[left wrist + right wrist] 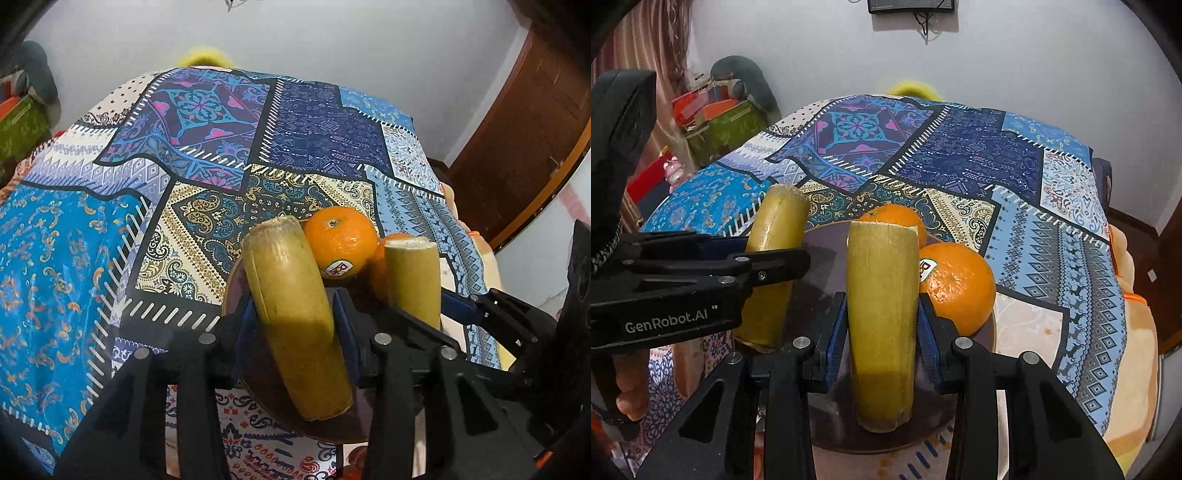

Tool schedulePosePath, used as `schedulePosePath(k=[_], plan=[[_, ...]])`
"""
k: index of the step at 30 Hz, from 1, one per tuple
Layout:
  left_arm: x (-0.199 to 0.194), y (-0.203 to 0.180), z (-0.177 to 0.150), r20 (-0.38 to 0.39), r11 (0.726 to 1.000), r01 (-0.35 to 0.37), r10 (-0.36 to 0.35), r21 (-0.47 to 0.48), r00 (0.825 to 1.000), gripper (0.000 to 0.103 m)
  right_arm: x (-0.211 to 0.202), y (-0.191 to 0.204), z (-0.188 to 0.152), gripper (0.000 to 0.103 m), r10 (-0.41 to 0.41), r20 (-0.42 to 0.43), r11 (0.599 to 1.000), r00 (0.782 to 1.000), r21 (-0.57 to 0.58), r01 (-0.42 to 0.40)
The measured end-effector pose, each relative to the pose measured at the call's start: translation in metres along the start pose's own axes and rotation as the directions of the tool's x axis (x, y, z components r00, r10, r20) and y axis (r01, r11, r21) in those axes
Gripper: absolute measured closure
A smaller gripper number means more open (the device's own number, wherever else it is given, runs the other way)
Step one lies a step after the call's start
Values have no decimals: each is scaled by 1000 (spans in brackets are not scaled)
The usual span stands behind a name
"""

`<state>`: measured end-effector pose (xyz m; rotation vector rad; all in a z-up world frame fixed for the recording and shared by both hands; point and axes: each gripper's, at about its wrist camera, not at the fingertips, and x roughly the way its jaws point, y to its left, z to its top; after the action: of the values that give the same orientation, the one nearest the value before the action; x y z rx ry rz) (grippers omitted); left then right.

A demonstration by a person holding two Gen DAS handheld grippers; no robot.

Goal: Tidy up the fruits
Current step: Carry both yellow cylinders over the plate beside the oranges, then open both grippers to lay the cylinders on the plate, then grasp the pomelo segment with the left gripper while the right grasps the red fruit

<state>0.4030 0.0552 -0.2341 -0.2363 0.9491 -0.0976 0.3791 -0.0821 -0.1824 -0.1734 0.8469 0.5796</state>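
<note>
We grasp one banana piece [295, 306] in the left claw [295, 325] and another banana piece [882, 317] in the right claw [882, 332], both low centre above the dark plate [827, 258], probably to lay them beside its oranges [960, 288]

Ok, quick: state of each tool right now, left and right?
Left tool: closed on a banana piece.
Right tool: closed on the other banana piece.

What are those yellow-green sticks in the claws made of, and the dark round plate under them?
The yellow-green cut stalks look like sugarcane: waxy skin, pale fibrous ends. The dark round plate seems glossy, perhaps lacquered wood or plastic; its tan rim leaves that open.
</note>
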Motion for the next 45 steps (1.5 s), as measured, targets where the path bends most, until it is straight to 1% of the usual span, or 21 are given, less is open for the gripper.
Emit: schedulePosePath(k=[3, 7, 10, 12, 14, 16, 21, 27, 31, 35, 38, 41, 45], plan=[[1, 0, 0, -9, 1000, -5, 5, -3, 1000, 59, 1, 1, 1, 69, -9, -2, 1000, 1000, -4, 9], [6, -2, -6, -29, 999, -39, 40, 24, 999, 56, 0, 2, -1, 69, -23, -17, 1000, 1000, -10, 23], [2, -3, -12, -33, 999, -20, 21, 33, 999, 56, -7, 1, -3, 63, -22, -12, 1000, 1000, -4, 22], [-8, -7, -14, -11, 997, -49, 49, 60, 999, 56, -13, 1, -5, 60, -31, -3, 1000, 1000, -5, 31], [-19, -11, -16, 12, 994, -75, 75, 85, 997, 56, -22, 2, -6, 59, -44, 8, 999, 999, -11, 44], [-32, -13, -19, 30, 992, -86, 83, 94, 996, 56, -30, 4, -7, 59, -50, 16, 999, 999, -14, 50], [-69, -9, -26, 78, 990, -109, 102, 87, 992, 56, -56, 15, -9, 54, -51, 52, 998, 997, -18, 52], [-113, 2, -42, 124, 987, -139, 129, 76, 984, 54, -85, 32, -19, 53, -52, 80, 998, 996, -21, 53], [-136, 11, -59, 134, 985, -156, 146, 67, 980, 47, -99, 42, -28, 52, -50, 85, 999, 995, -11, 51], [-152, 22, -79, 125, 982, -174, 165, 67, 978, 40, -107, 52, -36, 51, -47, 82, 999, 996, -4, 47], [-156, 32, -93, 109, 981, -182, 174, 64, 979, 37, -111, 58, -43, 46, -53, 76, 999, 996, -1, 53], [-154, 43, -104, 80, 982, -182, 178, 48, 981, 34, -110, 62, -50, 45, -52, 64, 999, 997, 13, 51], [-142, 56, -115, 30, 983, -184, 183, 26, 983, 34, -102, 68, -58, 45, -49, 34, 998, 998, 27, 48]])
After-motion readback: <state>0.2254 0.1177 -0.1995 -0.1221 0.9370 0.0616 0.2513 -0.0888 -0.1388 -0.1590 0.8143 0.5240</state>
